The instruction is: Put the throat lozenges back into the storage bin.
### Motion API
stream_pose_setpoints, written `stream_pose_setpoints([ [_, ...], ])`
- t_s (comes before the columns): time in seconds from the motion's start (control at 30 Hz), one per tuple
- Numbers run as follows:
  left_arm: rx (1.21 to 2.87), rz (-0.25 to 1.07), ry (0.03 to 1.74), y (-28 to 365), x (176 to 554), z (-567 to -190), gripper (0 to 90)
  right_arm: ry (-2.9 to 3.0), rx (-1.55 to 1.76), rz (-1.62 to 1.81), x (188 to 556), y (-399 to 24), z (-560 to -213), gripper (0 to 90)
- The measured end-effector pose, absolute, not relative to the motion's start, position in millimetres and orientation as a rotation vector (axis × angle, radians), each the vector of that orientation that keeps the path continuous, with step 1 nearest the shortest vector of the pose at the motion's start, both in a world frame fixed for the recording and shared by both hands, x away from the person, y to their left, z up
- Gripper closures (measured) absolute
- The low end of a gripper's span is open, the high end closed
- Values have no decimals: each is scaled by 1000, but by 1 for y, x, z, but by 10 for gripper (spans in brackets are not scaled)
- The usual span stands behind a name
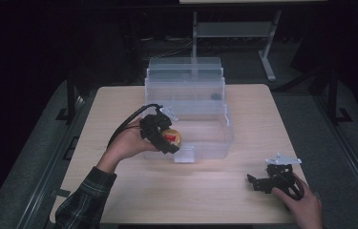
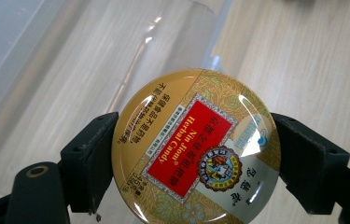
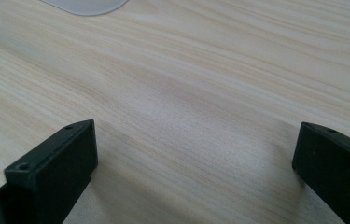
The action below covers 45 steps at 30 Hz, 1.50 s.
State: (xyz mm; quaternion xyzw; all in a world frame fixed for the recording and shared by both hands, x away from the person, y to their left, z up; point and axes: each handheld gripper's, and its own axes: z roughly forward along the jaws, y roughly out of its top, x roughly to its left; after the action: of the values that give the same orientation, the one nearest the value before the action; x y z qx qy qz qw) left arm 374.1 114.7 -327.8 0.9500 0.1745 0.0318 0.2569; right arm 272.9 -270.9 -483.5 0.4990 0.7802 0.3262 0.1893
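**Candy tin gripped at the bin wall**

High view: the left gripper (image 1: 163, 136) is clamping a tin (image 1: 172, 138) at centre frame, against the clear bin (image 1: 210, 138). The right gripper (image 1: 262, 182) is resting at lower right.

Left gripper view: jaws are pinching the tin (image 2: 196, 147) by its rim.

Right gripper view: jaws are standing wide apart, empty, over the table (image 3: 186, 84).
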Motion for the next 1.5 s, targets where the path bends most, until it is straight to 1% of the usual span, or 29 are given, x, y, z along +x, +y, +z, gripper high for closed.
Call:
stream_pose_setpoints([
  [1.4, 2555, 185, 742, 155, 410, -337, 195, 2194, 1400, 916, 273, -271, -484, 0],
  [1.5, 2560, 188, 742, 158, 412, -338, 194, 2194, 1402, 915, 273, -271, -484, 0],
])
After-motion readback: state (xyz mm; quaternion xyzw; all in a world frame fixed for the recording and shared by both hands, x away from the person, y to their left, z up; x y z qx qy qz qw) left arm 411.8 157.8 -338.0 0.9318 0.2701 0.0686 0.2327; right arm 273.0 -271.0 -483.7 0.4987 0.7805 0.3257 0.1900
